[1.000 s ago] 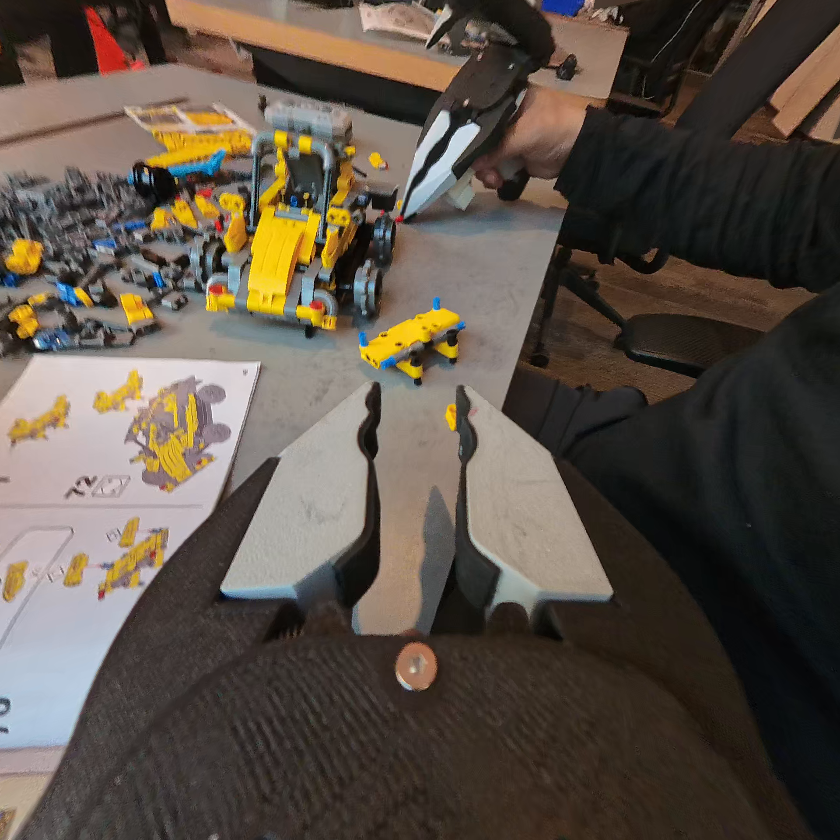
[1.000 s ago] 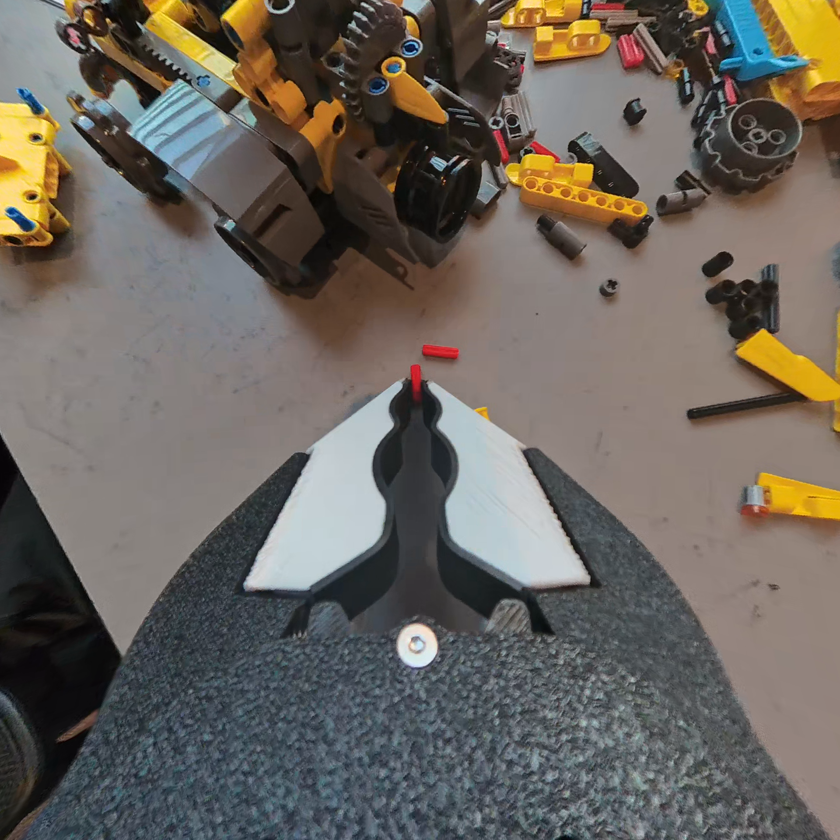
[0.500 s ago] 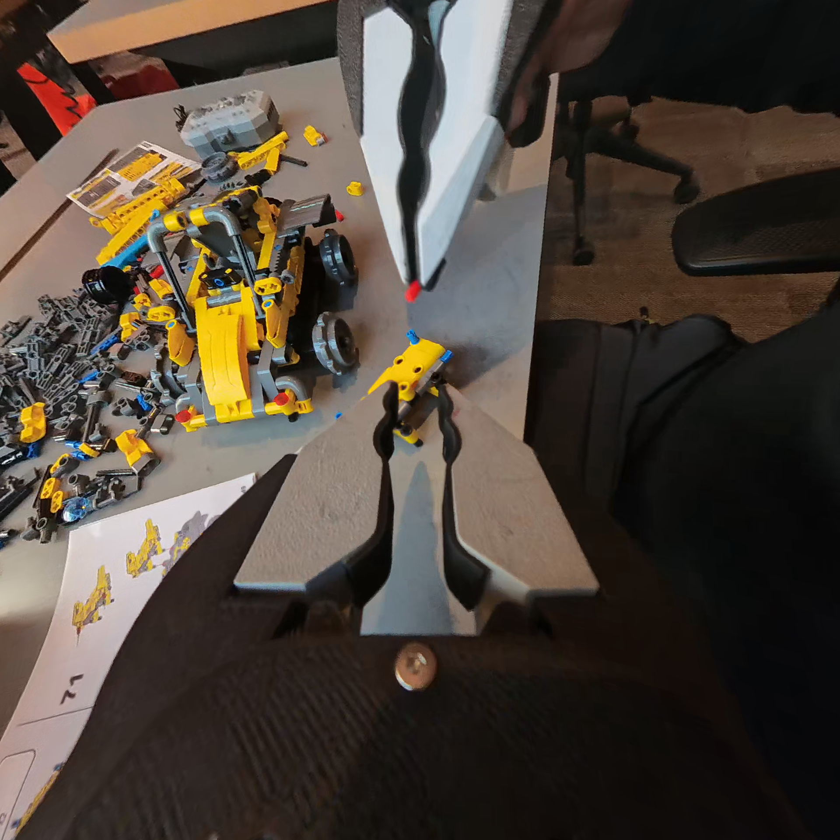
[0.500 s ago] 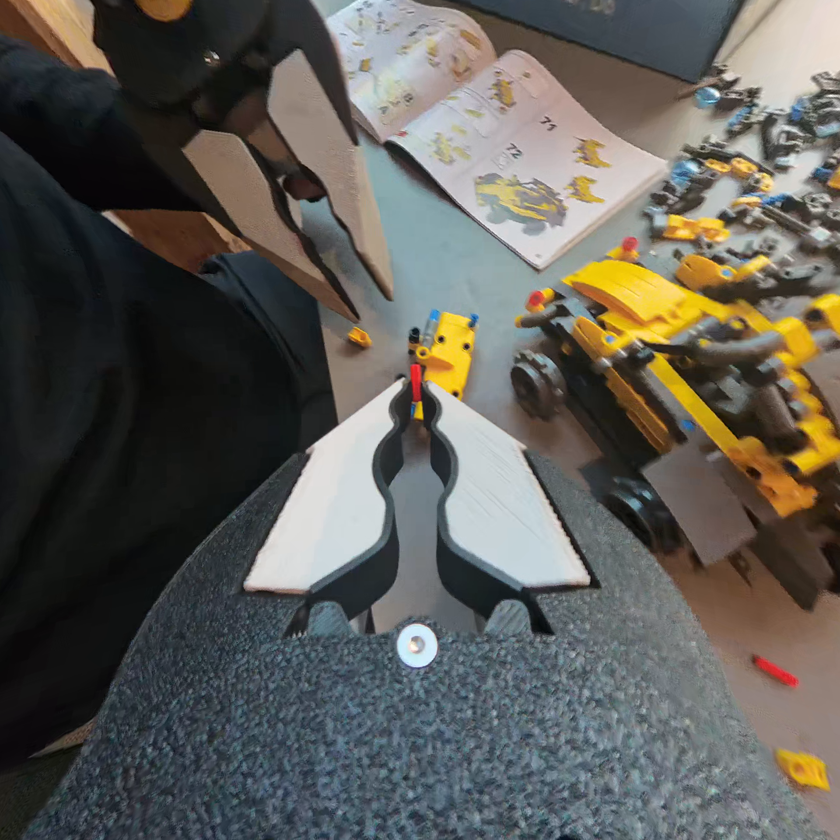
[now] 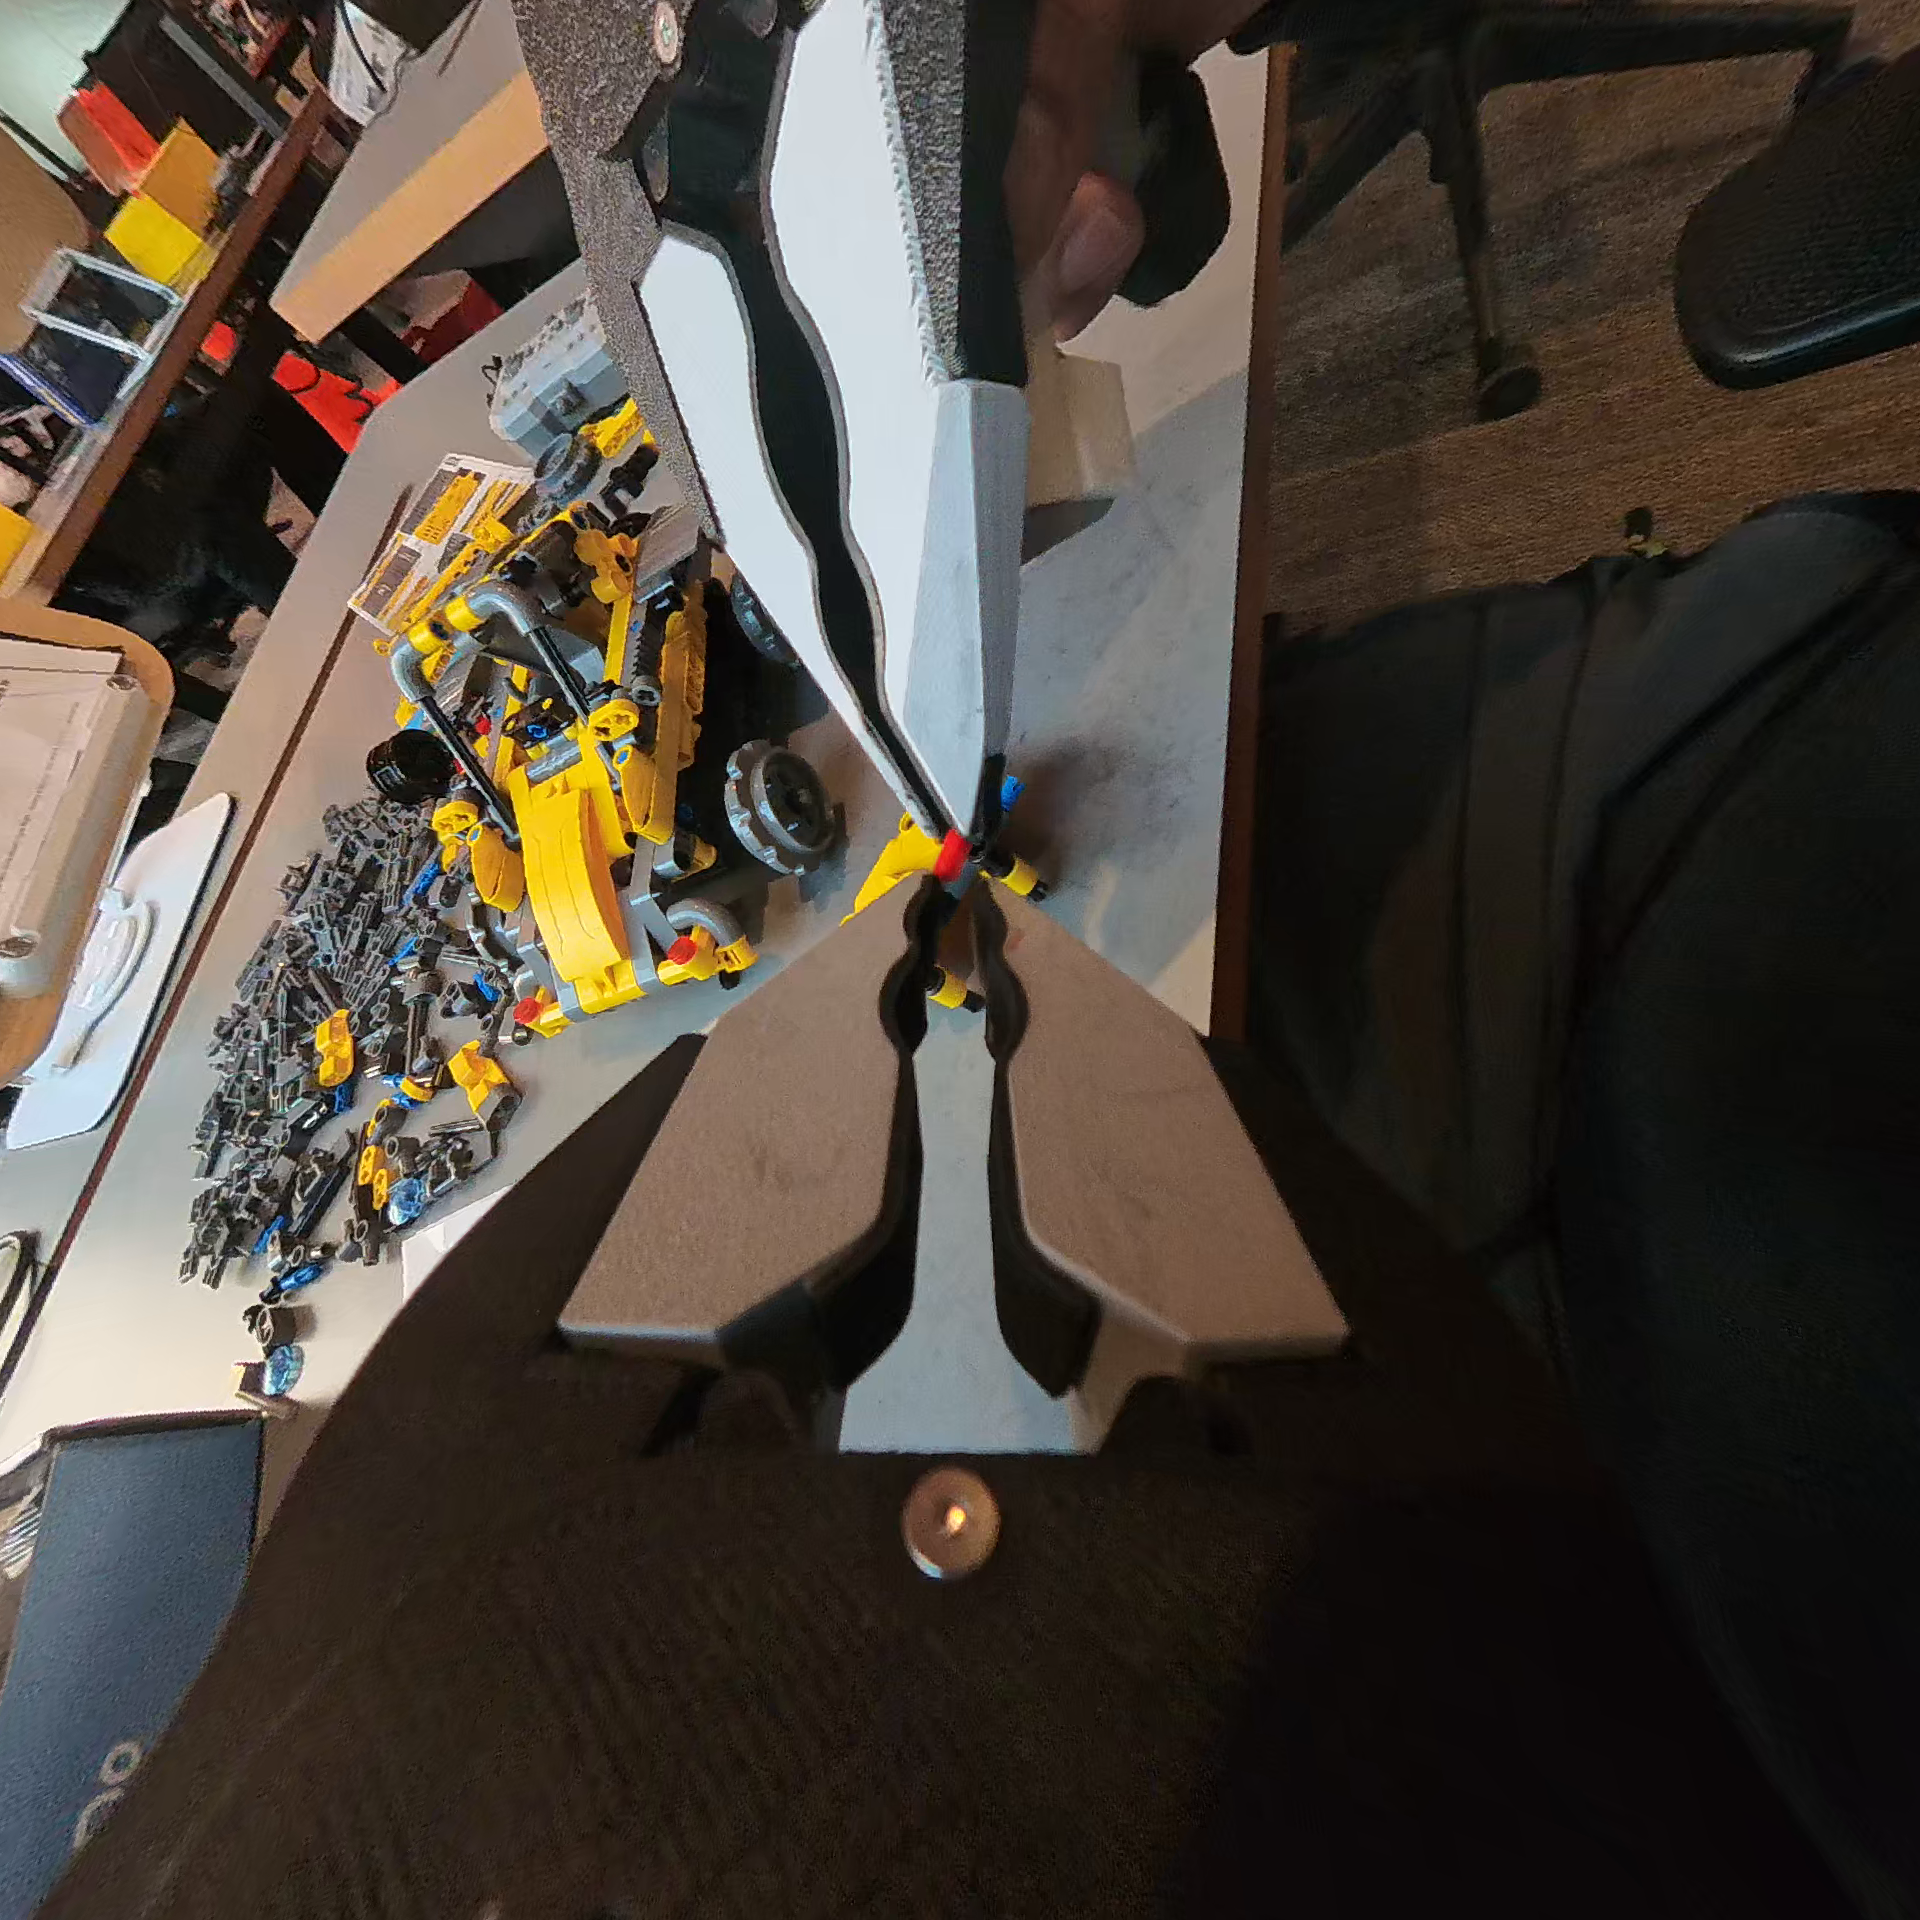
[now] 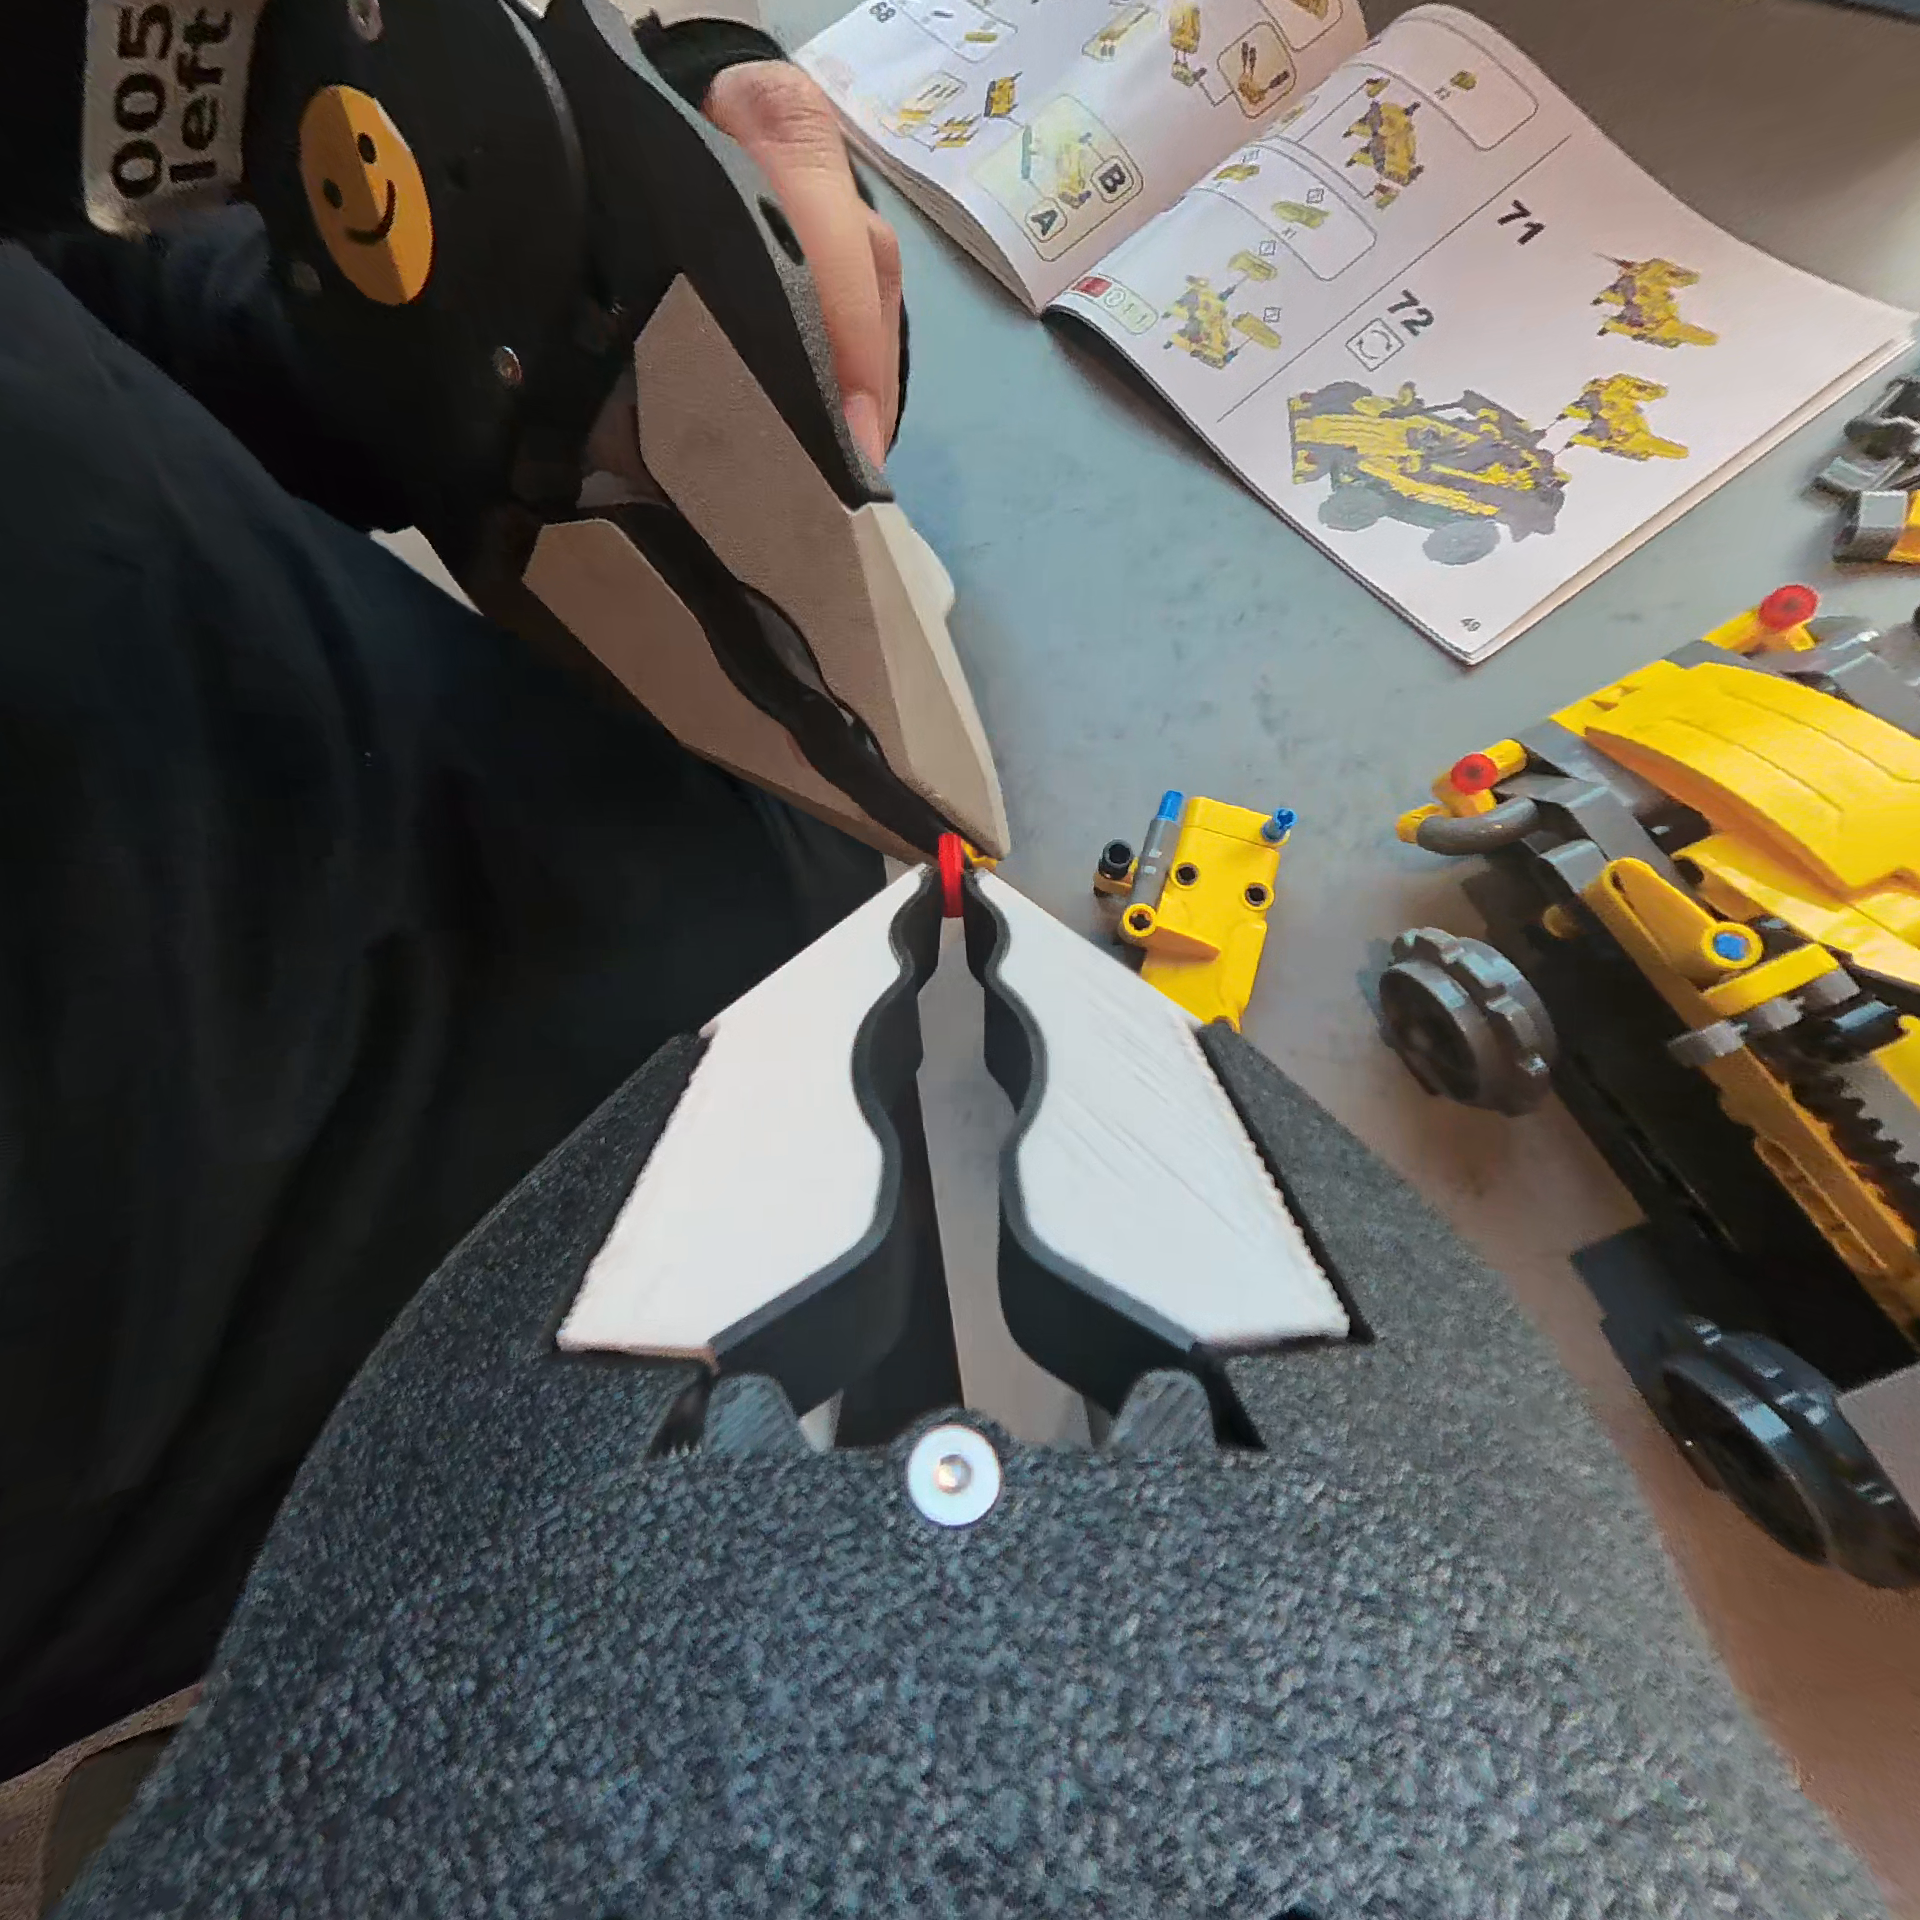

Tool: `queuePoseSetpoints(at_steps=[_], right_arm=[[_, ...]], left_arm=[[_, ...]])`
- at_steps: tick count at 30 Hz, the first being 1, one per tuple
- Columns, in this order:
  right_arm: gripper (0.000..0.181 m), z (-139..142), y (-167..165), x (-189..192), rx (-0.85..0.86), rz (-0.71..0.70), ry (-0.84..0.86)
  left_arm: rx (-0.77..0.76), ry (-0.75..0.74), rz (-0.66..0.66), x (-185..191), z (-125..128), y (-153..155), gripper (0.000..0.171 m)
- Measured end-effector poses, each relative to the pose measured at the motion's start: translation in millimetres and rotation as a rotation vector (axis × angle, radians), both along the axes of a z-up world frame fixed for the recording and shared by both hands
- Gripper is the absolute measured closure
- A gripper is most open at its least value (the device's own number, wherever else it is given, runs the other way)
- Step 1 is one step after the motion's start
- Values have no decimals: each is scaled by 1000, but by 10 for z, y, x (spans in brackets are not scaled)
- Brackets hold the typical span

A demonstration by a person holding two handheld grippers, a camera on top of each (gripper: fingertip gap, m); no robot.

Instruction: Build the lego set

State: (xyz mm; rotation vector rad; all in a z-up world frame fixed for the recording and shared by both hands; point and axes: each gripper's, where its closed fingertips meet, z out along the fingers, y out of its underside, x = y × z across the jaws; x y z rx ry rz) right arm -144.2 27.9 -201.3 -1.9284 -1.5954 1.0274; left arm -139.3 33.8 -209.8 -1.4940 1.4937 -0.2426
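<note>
My right gripper (image 6: pixel 948 902) is shut on a small red pin (image 6: pixel 950 873) that sticks out past its fingertips. My left gripper (image 5: pixel 951 902) is closed, and in the right wrist view (image 6: pixel 977 836) a small yellow piece (image 6: pixel 982 855) sits pinched at its tips. The two grippers meet tip to tip just above the grey table near its edge, with the red pin (image 5: pixel 948 858) against the yellow piece. In the left wrist view the right gripper (image 5: pixel 951 826) comes down from above. A small yellow sub-assembly (image 6: pixel 1195 904) with blue pins lies just beyond them.
A partly built yellow and grey vehicle (image 5: pixel 582 831) stands left of the grippers, also in the right wrist view (image 6: pixel 1714 852). A pile of loose dark parts (image 5: pixel 312 1039) lies farther left. An open instruction booklet (image 6: pixel 1351 312) lies behind. The table edge (image 5: pixel 1236 623) and an office chair (image 5: pixel 1808 260) are to the right.
My left gripper has closed from wide open and now has the small yellow piece at its tips. My right gripper carried the red pin from beside the vehicle over to meet it.
</note>
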Motion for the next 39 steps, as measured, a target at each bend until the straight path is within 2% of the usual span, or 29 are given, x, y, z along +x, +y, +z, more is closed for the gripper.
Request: queuePoseSetpoints(at_steps=[14,19,26,30,34,39], right_arm=[[178,-20,-18,-32,-71,-1,21],[178,-21,27,-49,-78,-28,42],[178,-97,-8,-64,-111,-6,10],[178,-101,-22,-73,-112,1,2],[177,-31,53,-60,-58,-32,32],[179,235,99,-6,-80,-97,204]], left_arm=[[71,26,22,-10,2,17,171],[-6,-33,58,-24,-22,49,171],[-45,7,31,-10,-99,-1,166],[-6,35,25,-19,-101,-9,170],[3,17,70,-52,-83,48,170],[-72,-130,105,-75,43,89,171]])
